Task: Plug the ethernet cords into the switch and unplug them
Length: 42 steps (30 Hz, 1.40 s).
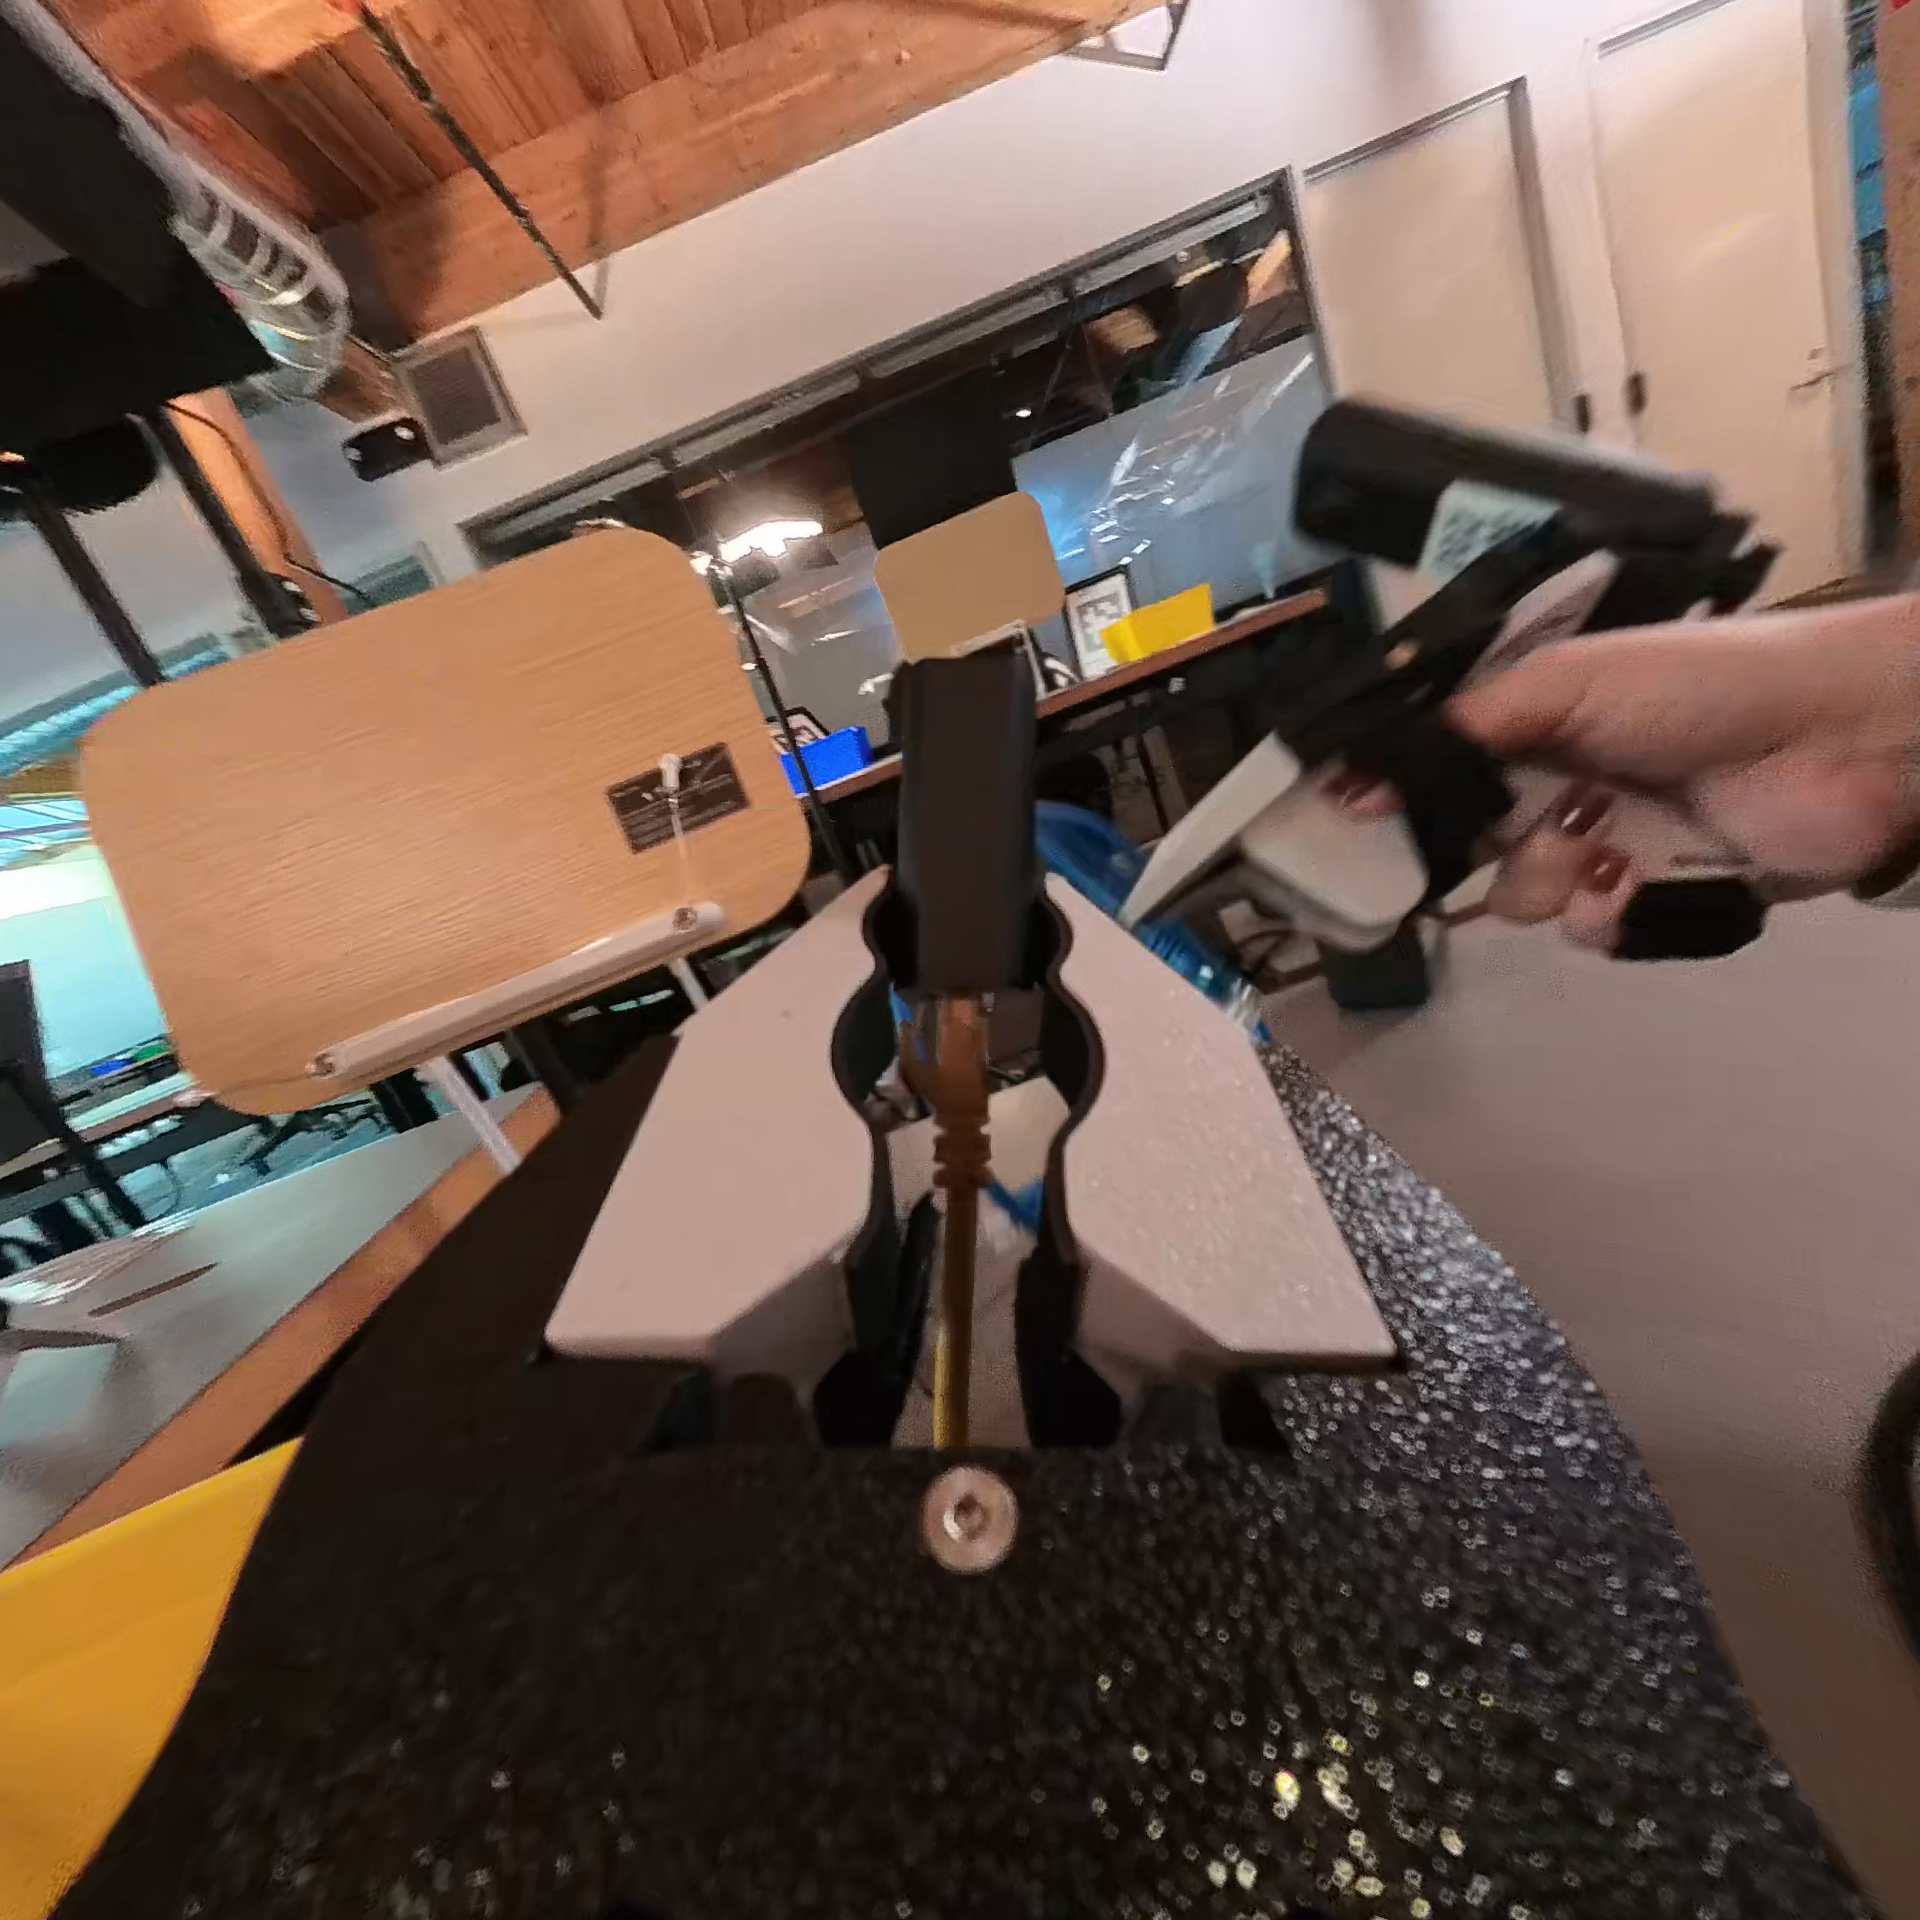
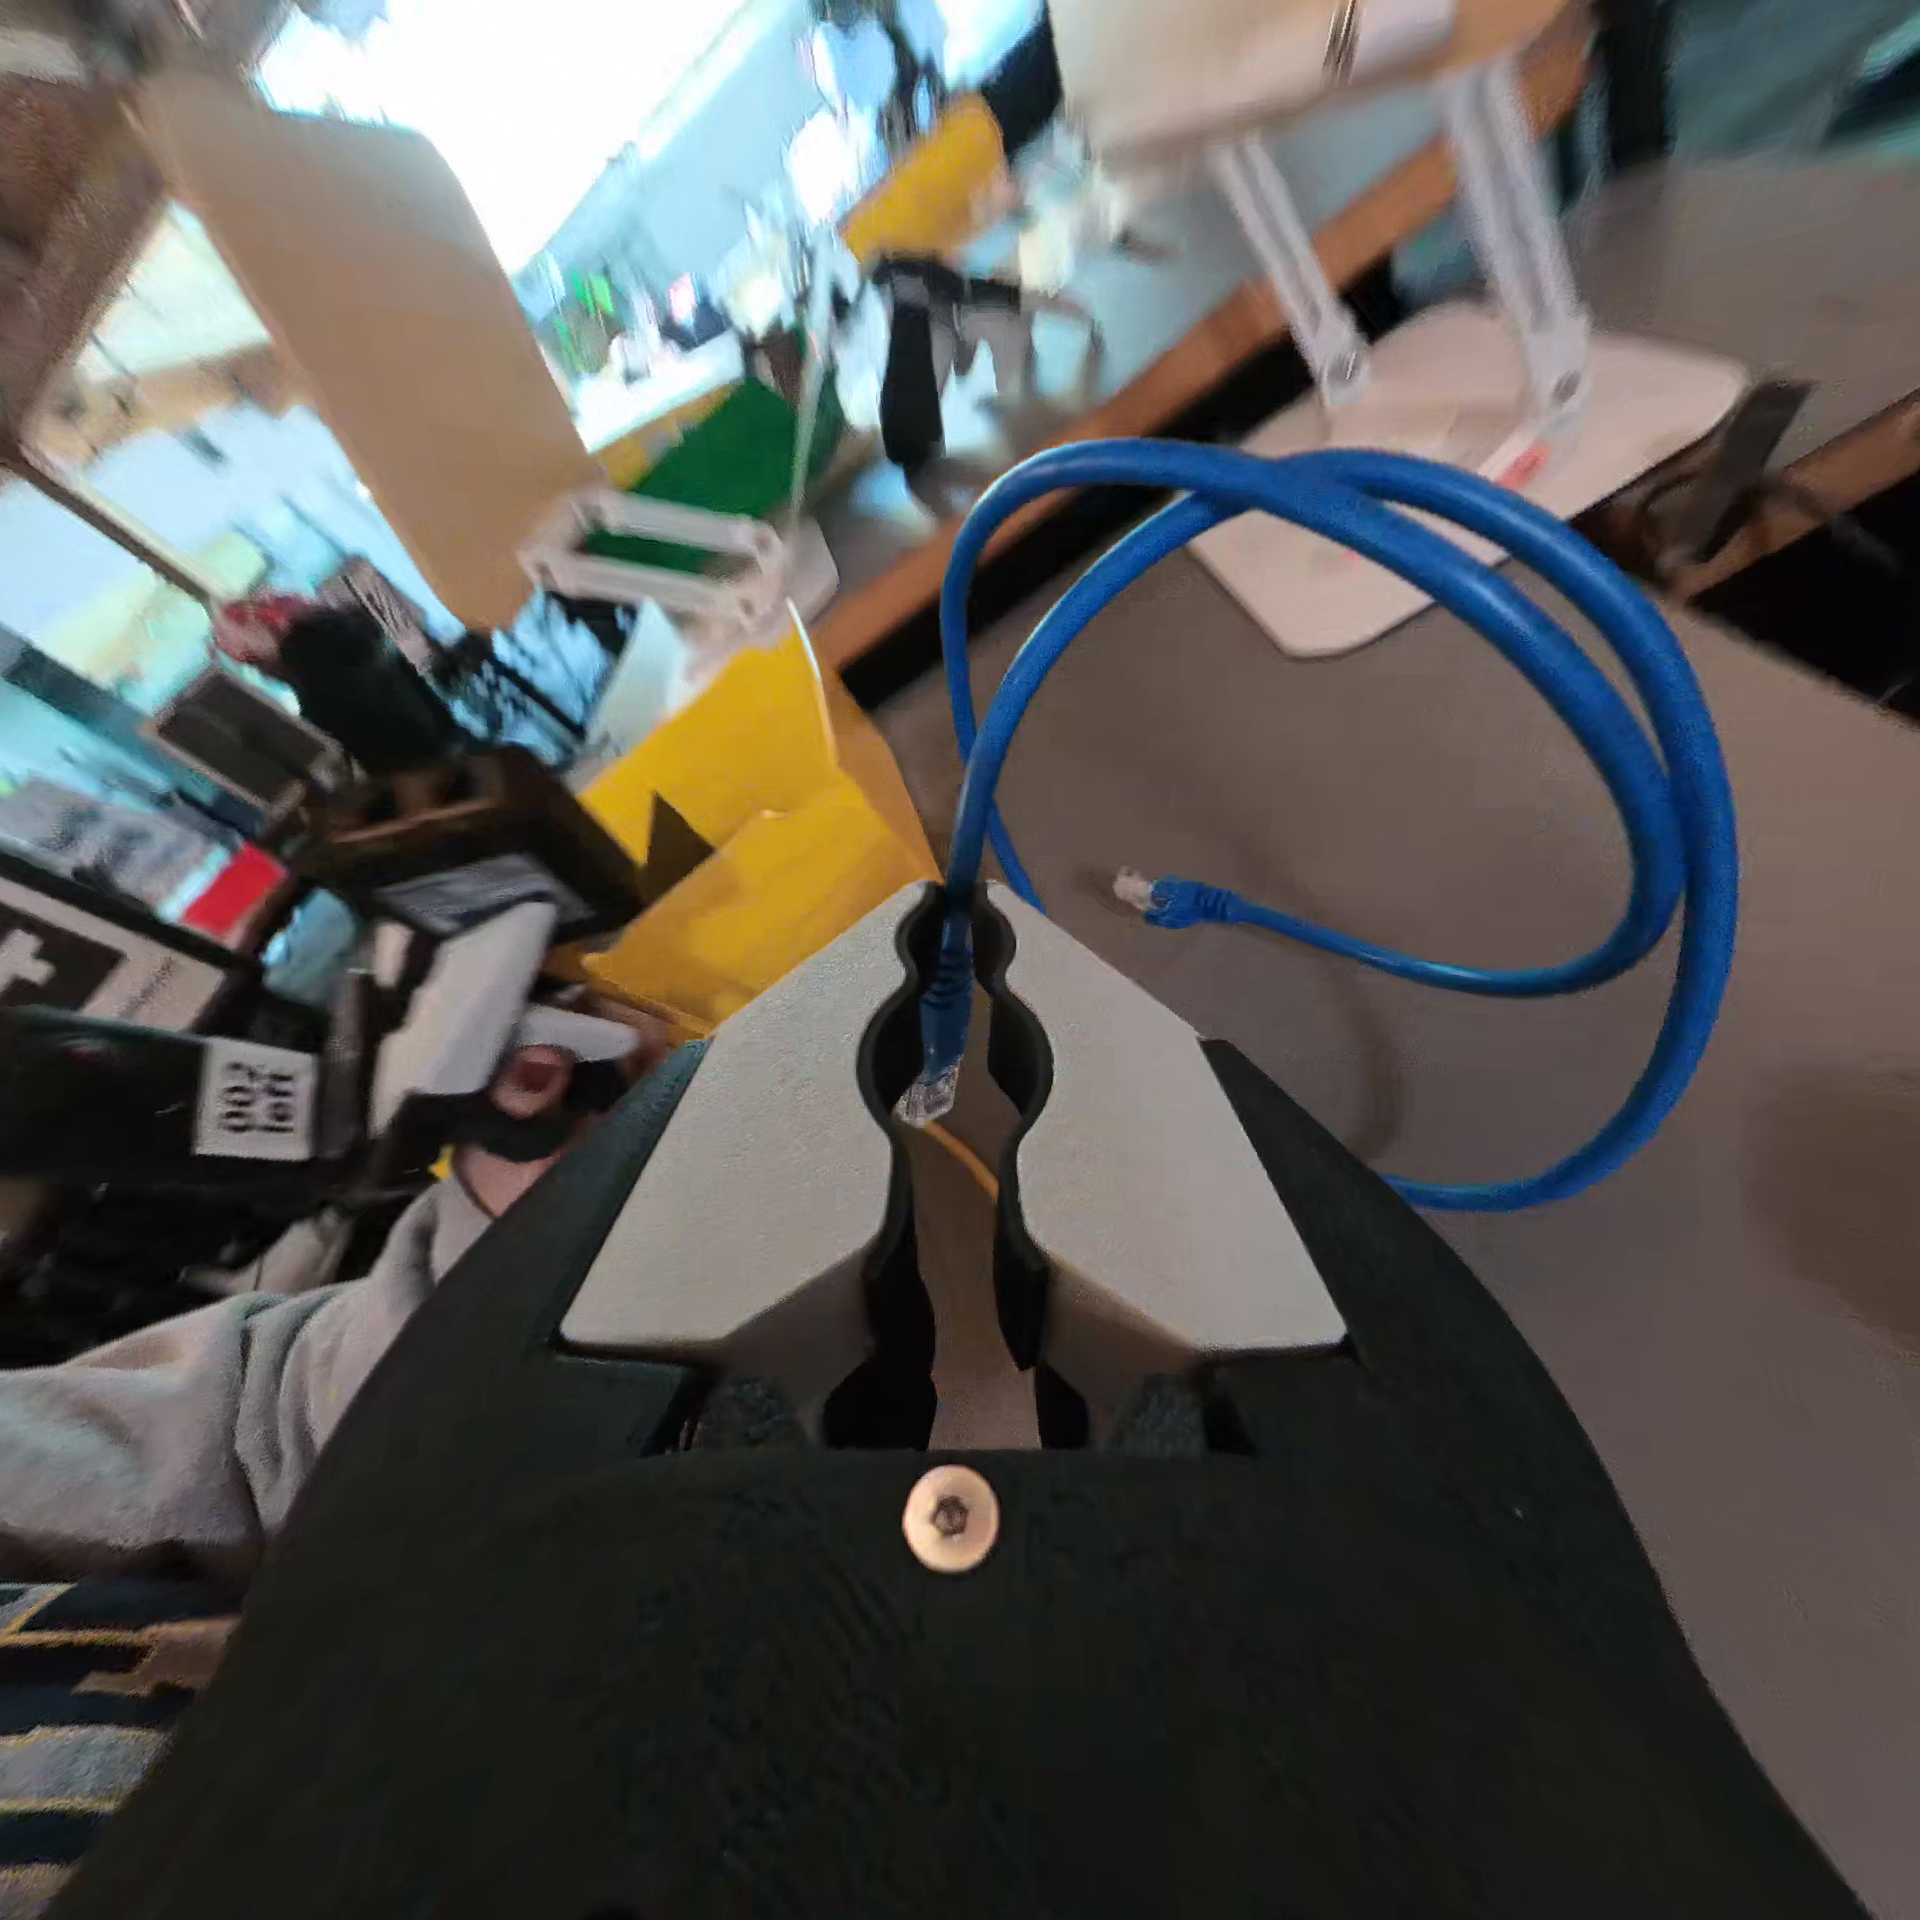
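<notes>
My left gripper [image 1: 966,914] is shut on a small black switch [image 1: 966,810] and holds it upright at its fingertips. A yellow-brown ethernet cord [image 1: 956,1153] is plugged into the switch's near end and runs back between the jaws. My right gripper [image 2: 961,920] is shut on the blue ethernet cord [image 2: 1558,561] at the boot just behind its clear plug [image 2: 935,1091], which points back toward the camera. The cord loops out over the grey table [image 2: 1403,883], and its free plug [image 2: 1143,894] hangs loose. In the left wrist view the right gripper [image 1: 1247,831] is at the right, in a hand.
A yellow bin [image 2: 748,800] stands left of the right gripper and also shows in the left wrist view [image 1: 104,1662]. A wooden board on a white stand [image 1: 416,790] is at the left. A white stand base [image 2: 1455,468] sits on the table beyond the cord. My hands' fingertips stand some 11 centimetres from each other.
</notes>
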Motion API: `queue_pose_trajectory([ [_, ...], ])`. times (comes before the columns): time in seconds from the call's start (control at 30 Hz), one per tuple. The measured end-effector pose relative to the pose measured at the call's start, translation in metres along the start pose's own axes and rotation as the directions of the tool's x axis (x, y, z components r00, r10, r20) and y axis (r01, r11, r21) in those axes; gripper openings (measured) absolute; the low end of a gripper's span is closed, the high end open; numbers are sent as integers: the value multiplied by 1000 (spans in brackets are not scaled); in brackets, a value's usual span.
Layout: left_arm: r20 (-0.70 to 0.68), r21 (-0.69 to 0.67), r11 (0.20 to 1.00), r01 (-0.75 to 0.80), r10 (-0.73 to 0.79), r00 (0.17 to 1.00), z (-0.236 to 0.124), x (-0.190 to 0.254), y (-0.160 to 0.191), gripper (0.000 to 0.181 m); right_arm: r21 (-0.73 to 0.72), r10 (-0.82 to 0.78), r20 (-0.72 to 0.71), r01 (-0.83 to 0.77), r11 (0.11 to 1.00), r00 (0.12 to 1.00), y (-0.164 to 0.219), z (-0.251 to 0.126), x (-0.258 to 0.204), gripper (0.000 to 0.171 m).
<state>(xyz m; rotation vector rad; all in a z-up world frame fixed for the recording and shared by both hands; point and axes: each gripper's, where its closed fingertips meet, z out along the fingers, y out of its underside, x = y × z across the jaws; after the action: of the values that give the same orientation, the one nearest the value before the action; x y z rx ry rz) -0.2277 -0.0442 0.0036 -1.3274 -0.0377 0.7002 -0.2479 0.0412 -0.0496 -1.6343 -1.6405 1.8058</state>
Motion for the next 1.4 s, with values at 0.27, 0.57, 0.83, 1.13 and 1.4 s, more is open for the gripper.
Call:
queue_pose_trajectory([
  [0.27,-160,11,999,-34,35,987,8,58,-1,22,537,-1,-49,27,843,999,-24,-133,-56,4],
  [0.57,-164,117,946,-304,320,933,4,107,-15,22,787,56,-183,112,607,982,-2,-165,-94,4],
  [0.83,-211,161,971,-178,210,955,1,108,-22,22,790,9,-239,189,583,971,-1,-164,-100,3],
  [1.13,-188,192,972,-138,175,967,-2,99,-37,22,732,-500,-117,415,541,858,7,-155,-158,3],
  [1.4,-181,246,941,-233,281,942,-9,114,-51,21,714,-450,-172,425,556,876,3,-150,-147,4],
])
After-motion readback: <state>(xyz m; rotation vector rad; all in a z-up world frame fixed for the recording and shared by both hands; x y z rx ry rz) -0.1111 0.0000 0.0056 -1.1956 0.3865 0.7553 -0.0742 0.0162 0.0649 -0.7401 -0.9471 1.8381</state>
